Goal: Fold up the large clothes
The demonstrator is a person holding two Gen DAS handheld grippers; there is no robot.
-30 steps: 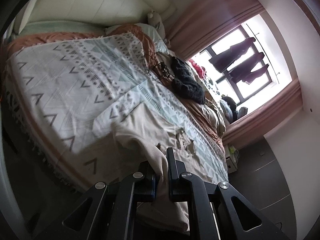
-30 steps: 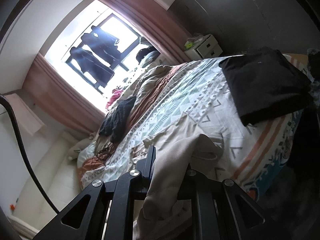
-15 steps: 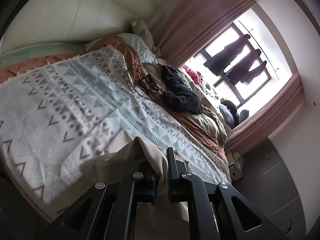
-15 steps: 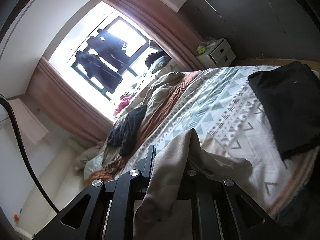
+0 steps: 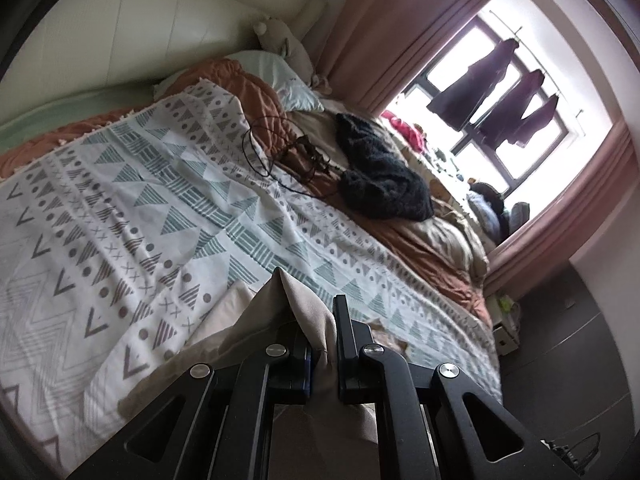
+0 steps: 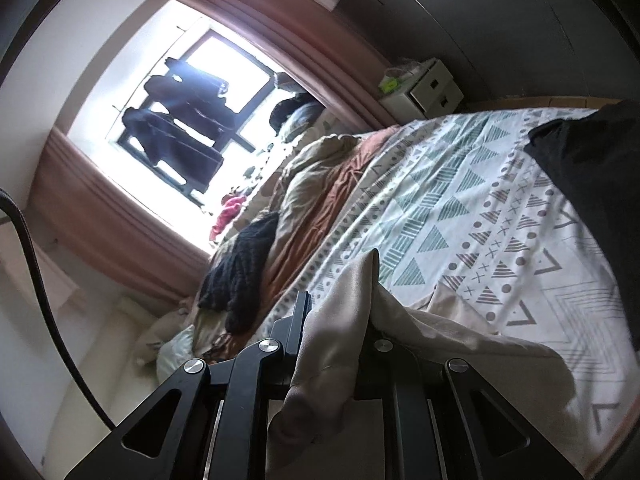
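A beige garment (image 5: pixel 296 304) is pinched at one edge by my left gripper (image 5: pixel 322 332), which is shut on the cloth; a fold stands up between the fingers and the rest trails down over the patterned bedspread (image 5: pixel 120 208). In the right wrist view my right gripper (image 6: pixel 338 320) is shut on another part of the same beige garment (image 6: pixel 340 312). The cloth drapes over its right finger and spreads to the right across the bedspread (image 6: pixel 460 216). Both grippers are held over the bed and point toward the window side.
A dark knitted garment (image 5: pixel 380 176) and tangled black cables (image 5: pixel 280 152) lie on the rumpled brown quilt (image 5: pixel 420 248) along the window side. A folded black garment (image 6: pixel 592 168) lies on the bed at right. Pillows (image 5: pixel 276 76) and a white drawer unit (image 6: pixel 424 88) are nearby.
Both grippers have carried the beige garment across the bed toward the window side and the headboard. The lifted fold has risen, and the folded black garment has slid toward the right edge of the right wrist view.
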